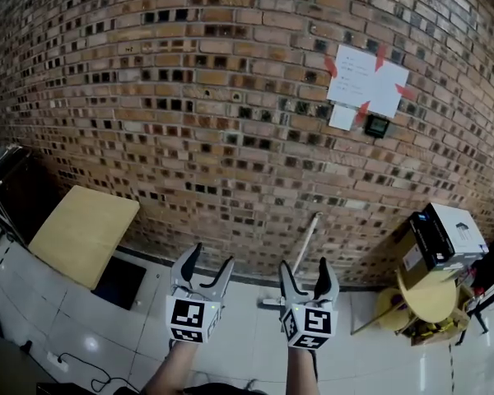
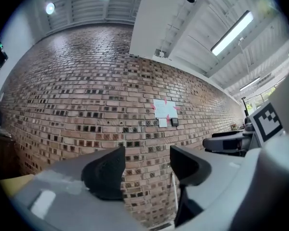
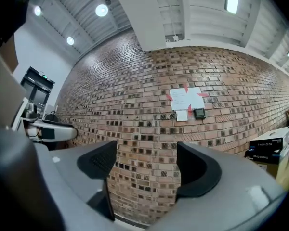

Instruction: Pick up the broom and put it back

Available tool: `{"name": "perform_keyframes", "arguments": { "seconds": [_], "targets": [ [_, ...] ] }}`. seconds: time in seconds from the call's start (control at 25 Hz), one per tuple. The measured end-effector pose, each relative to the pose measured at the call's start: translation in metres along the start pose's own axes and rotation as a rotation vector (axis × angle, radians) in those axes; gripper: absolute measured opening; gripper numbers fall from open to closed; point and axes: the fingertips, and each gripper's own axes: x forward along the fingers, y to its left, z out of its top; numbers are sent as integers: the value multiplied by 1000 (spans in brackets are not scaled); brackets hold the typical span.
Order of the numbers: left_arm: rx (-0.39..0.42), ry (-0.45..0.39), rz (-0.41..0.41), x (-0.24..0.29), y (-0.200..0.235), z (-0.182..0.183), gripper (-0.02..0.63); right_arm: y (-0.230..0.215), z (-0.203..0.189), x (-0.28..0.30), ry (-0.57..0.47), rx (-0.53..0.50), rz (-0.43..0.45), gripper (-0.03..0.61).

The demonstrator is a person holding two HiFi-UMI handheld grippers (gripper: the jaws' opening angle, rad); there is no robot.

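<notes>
The broom's pale handle [image 1: 310,237] leans against the brick wall, with its foot on the tiled floor just behind my right gripper. In the left gripper view the handle [image 2: 174,192] shows as a thin white line between the jaws, far off. My left gripper [image 1: 212,258] is held level toward the wall, open and empty [image 2: 147,170]. My right gripper [image 1: 305,266] is beside it, directly in front of the handle, also open with only bricks showing between its fingers [image 3: 147,165]. Neither gripper touches the broom.
A tan board [image 1: 82,233] and a dark mat [image 1: 119,282] lie at the left by the wall. Cardboard boxes [image 1: 445,237] and yellow items [image 1: 428,303] stand at the right. A taped paper sheet [image 1: 366,81] hangs on the wall. A cable [image 1: 82,370] lies on the floor.
</notes>
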Motion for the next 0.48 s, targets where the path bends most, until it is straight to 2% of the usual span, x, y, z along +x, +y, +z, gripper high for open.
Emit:
{"name": "perform_keyframes", "arguments": {
  "seconds": [0.2,0.48],
  "targets": [
    [-5,24,-28,-8,-3,-13,279,11,-8,-3,9,7,12,389],
    [-6,31,-24,-16,4,-13,279,26,-12,3,26,8,44,388]
  ]
}}
